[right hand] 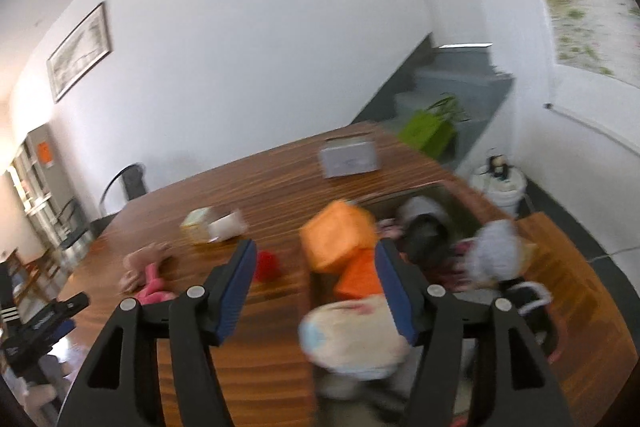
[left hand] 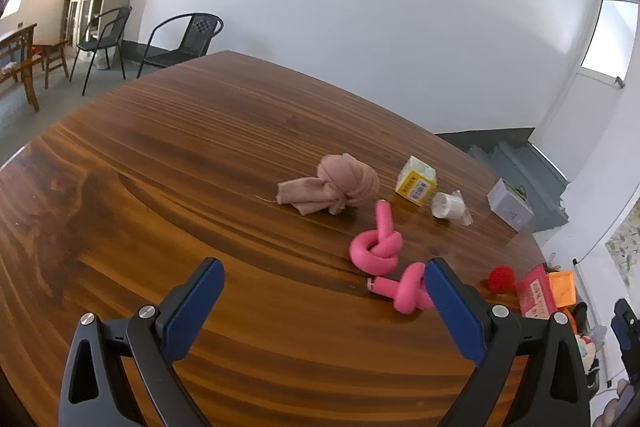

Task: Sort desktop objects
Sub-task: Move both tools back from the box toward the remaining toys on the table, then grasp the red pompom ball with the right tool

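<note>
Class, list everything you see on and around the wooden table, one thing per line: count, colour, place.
Table: one, brown wood, underneath everything.
Knotted foam tube: one, pink, near the left gripper.
Knotted cloth: one, tan, mid-table.
Small carton: one, yellow-white, beyond the cloth.
Ball: one, red, near the table's right edge.
Grey box: one, far end of table.
Orange cube: one, blurred, at the bin's edge.
Chairs: two, black, by the wall.
Left gripper: jaws open, empty.
Right gripper: jaws open, empty.

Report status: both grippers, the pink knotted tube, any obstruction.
Left gripper open, empty, low over table. Right gripper open, empty, view blurred. Pink knotted tube on table beside left fingers. Nothing blocking.
</note>
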